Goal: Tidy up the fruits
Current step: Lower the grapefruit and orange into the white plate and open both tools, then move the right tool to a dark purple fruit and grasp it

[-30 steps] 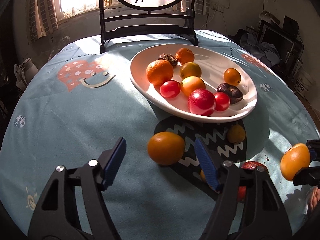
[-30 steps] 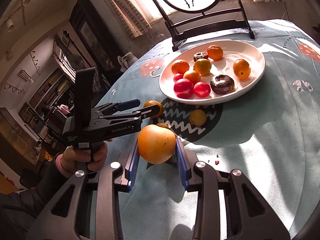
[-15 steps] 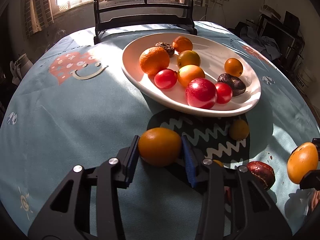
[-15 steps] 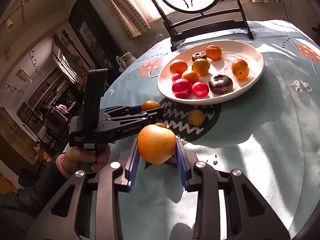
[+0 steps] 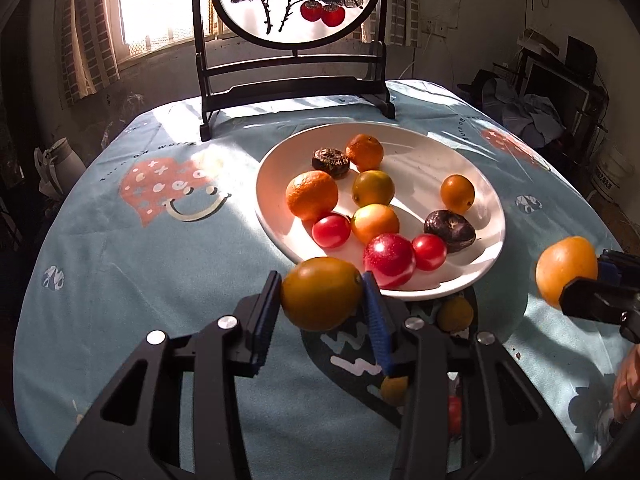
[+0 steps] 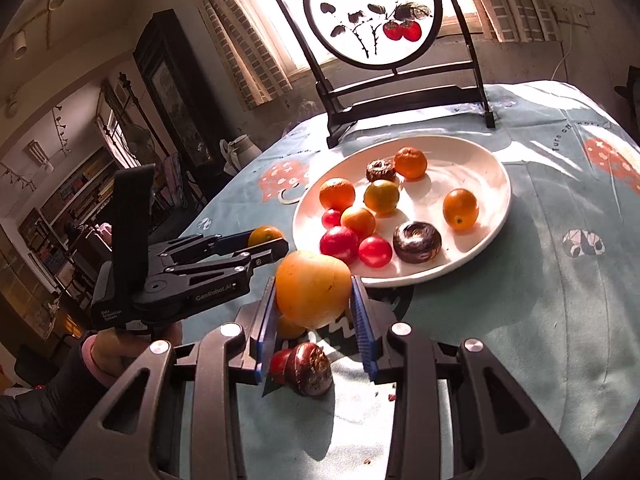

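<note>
**Two oranges lifted, most fruit already plated**

The left claw (image 5: 322, 300) is closed on a dull orange fruit (image 5: 321, 293), held clear of the tabletop (image 5: 140, 264) just short of the plate's near rim. To its right, the right claw (image 6: 314, 312) grips a larger pale orange (image 6: 313, 288), also raised, near the same rim.

By the look of things the task is well along. The white plate (image 5: 486, 200), standing in the middle of the tabletop in front of the painted screen (image 5: 292, 4), holds ten pieces: three oranges, two yellower citrus, three red fruits and two dark wrinkled ones. They are spread loosely, with bare plate along the far and right sides, so both held fruits should find room.

What is left lies on the cloth toward the near edge, below the claws: a small yellow-orange fruit (image 5: 454, 314) just beside the plate's near rim, another small orange one (image 5: 394, 390) partly hidden by the left claw, a dark reddish-brown fruit (image 6: 310, 368) and a small red one (image 6: 280, 362) touching it. Those four probably still need moving once the two held oranges are set down.
</note>
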{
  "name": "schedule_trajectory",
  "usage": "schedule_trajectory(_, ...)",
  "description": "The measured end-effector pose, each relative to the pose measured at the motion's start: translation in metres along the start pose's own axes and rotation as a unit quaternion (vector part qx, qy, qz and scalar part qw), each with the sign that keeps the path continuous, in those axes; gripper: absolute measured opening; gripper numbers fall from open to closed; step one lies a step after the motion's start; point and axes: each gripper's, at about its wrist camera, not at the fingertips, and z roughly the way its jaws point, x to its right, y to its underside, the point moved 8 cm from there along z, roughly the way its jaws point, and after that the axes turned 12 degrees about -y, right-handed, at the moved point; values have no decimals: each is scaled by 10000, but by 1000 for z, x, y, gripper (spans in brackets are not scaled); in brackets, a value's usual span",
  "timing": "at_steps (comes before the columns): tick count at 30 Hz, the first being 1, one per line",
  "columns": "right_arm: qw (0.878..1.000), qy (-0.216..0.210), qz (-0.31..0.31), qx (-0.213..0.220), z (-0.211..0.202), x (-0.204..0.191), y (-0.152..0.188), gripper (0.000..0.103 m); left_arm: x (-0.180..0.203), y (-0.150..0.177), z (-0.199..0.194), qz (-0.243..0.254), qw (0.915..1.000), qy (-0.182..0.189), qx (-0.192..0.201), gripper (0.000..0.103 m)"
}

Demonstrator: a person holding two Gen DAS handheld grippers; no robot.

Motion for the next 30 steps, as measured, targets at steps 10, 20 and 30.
schedule_trajectory(10, 9960, 794, 107, 399, 37, 71, -64, 36, 12, -77, 30, -121, 9994, -63, 312, 40)
schedule_trajectory(20, 9948, 991, 227, 78, 60, 93, -59, 57, 12, -84, 52, -159, 9997, -25, 198, 49)
schedule_trajectory(30, 9994, 288, -193, 15, 24, 25, -29, 58, -30, -37, -12, -612, 9962, -220, 581, 86)
